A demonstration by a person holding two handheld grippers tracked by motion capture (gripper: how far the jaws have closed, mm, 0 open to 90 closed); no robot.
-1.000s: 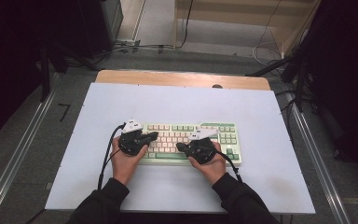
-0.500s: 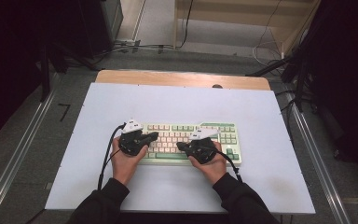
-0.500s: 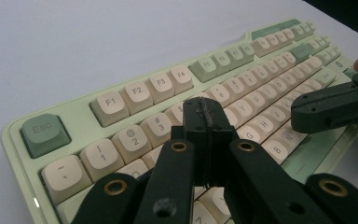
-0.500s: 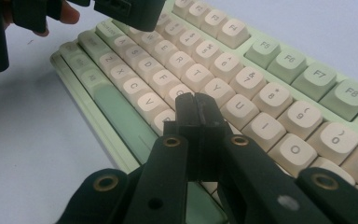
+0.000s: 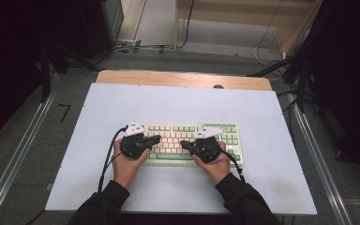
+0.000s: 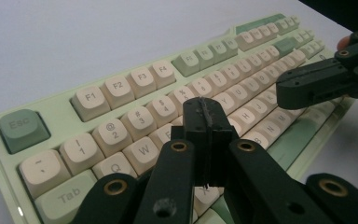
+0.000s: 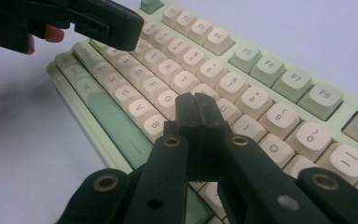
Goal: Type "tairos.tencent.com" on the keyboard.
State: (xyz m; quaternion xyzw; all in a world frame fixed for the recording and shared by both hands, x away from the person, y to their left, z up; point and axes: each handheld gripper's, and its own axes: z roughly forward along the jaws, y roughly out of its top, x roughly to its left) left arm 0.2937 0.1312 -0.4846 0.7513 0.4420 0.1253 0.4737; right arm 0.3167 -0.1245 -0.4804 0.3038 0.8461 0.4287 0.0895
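White tabletop [image 5: 122, 108] on a wood-edged bench, grey floor and cables beyond; green-and-cream keyboard [image 5: 187, 129] lying flat near the front middle of it, long side across. Both forearms in black sleeves coming in from the near edge, angled inward, each hand wrapped around a black gripper from below and behind. Left hand [image 5: 124, 164] at the keyboard's left end, left gripper [image 5: 155, 139] pointing right and slightly away, low over the left-hand letter keys; jaws pressed together with nothing between them, tips in the left gripper view [image 6: 204, 112] hovering over the upper letter rows, just beyond W, contact with the caps not clear. Right hand [image 5: 215, 164] at the keyboard's front right of centre, right gripper [image 5: 183, 144] pointing left, jaws likewise pressed together and empty, tips in the right gripper view [image 7: 196, 108] above the keys around G and H, touching or not cannot be told. Two gripper tips facing each other over the middle of the keyboard, near but apart. Cable [image 5: 107, 157] trailing from the left gripper back along the wrist
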